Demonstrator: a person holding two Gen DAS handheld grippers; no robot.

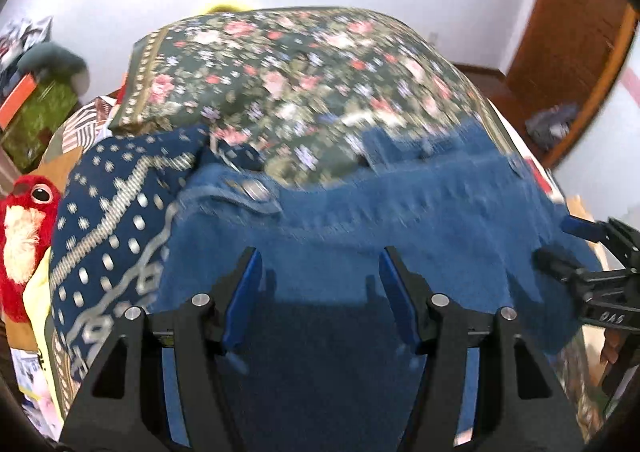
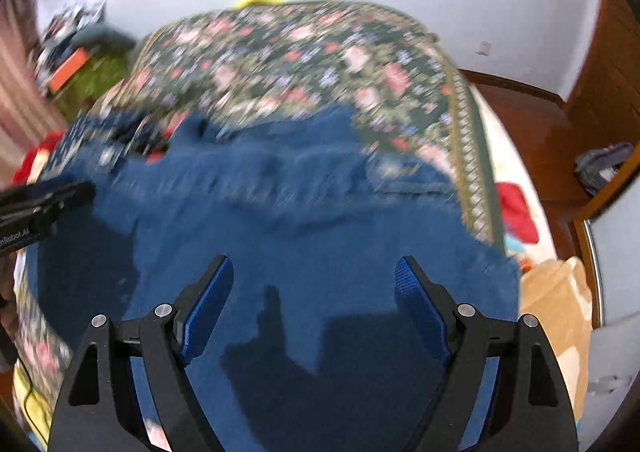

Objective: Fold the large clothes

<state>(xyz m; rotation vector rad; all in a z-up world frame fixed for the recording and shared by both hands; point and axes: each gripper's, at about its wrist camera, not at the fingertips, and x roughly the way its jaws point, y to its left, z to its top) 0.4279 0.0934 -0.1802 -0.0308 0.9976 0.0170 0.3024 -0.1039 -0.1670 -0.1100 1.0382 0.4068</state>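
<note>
Denim: blue jeans-type garment (image 1: 400,220) spread across floral-covered bed (image 1: 280,64), long axis L–R. Left gripper (image 1: 320,272) and right gripper (image 2: 314,280) both wide open, empty, above near edge.

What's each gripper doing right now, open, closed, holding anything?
Left gripper: open, empty, over the blue denim garment.
Right gripper: open, empty, over the same garment.

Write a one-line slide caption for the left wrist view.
Open left gripper poised over blue jeans spread on a floral bedspread, right gripper at the jeans' edge.
</note>
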